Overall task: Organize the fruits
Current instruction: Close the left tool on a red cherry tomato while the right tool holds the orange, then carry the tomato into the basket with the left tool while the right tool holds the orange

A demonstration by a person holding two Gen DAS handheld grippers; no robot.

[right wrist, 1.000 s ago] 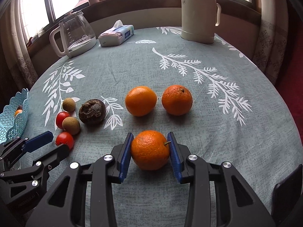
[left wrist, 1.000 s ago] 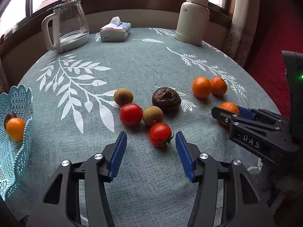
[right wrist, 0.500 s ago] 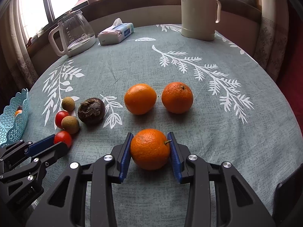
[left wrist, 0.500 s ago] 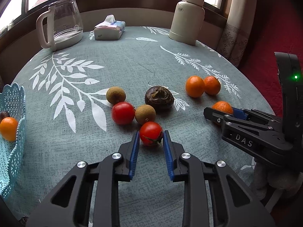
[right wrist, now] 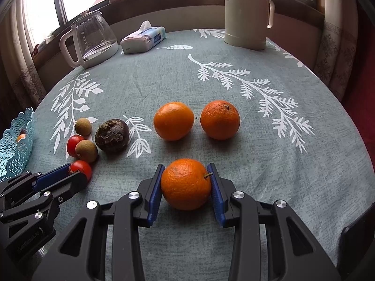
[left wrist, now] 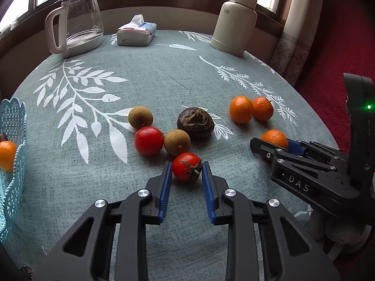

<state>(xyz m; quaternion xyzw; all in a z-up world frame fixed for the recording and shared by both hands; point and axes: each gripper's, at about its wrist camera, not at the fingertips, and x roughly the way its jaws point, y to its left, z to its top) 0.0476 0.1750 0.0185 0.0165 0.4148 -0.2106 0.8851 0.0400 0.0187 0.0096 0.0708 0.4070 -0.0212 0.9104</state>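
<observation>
Left gripper [left wrist: 187, 172] clamped on a tomato [left wrist: 186, 166], right gripper [right wrist: 185, 182] clamped on an orange [right wrist: 185, 184], both on the tabletop [left wrist: 164, 75].

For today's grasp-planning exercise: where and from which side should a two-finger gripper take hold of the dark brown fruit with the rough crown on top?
Grip the dark brown fruit across its widest middle, coming down from above. Its rough crown points up, so the smooth rounded flanks suit the pads. A brown fruit sits close at its near left, so probably set the fingers front to back.
</observation>
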